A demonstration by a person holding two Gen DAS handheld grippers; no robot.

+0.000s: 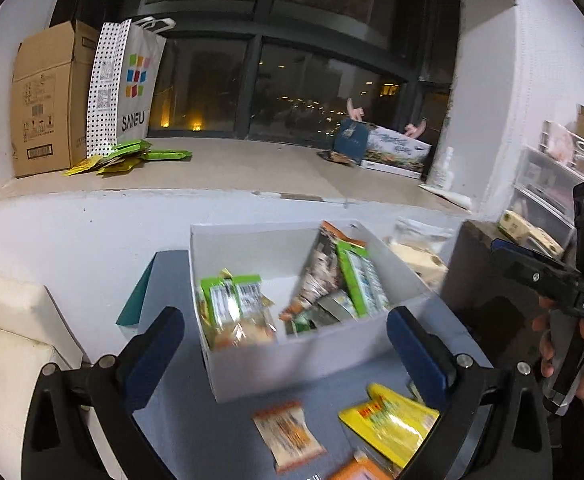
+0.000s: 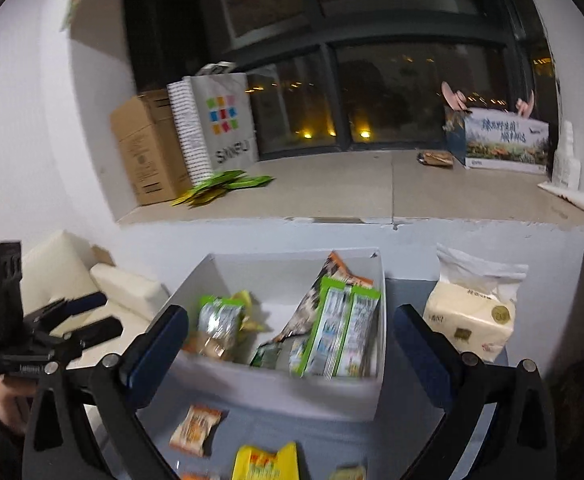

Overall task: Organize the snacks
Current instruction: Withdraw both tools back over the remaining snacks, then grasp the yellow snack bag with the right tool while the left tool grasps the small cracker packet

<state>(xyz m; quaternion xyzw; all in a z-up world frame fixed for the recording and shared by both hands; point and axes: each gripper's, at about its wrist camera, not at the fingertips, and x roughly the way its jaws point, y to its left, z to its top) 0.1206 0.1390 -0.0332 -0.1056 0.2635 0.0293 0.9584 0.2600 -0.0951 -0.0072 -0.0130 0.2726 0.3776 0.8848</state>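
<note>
A white open box (image 1: 252,372) stands on the grey table and holds several snack packets, among them green-edged ones (image 1: 360,280). My left gripper (image 1: 286,344) hovers open just in front of the box with nothing between its fingers. An orange-and-white packet (image 1: 288,436) and a yellow packet (image 1: 392,424) lie on the table below it. In the right wrist view, my right gripper (image 2: 288,346) is also open and bare before the same box (image 2: 272,392). Green packets (image 2: 332,328) lean inside; an orange packet (image 2: 196,428) and a yellow one (image 2: 266,464) lie in front.
A tissue pack (image 2: 468,320) sits right of the box. On the window ledge stand a cardboard box (image 1: 48,100), a shopping bag (image 1: 132,80) with green packets (image 1: 132,154) at its foot, and a printed carton (image 2: 504,140). A white cushion (image 2: 72,276) lies left.
</note>
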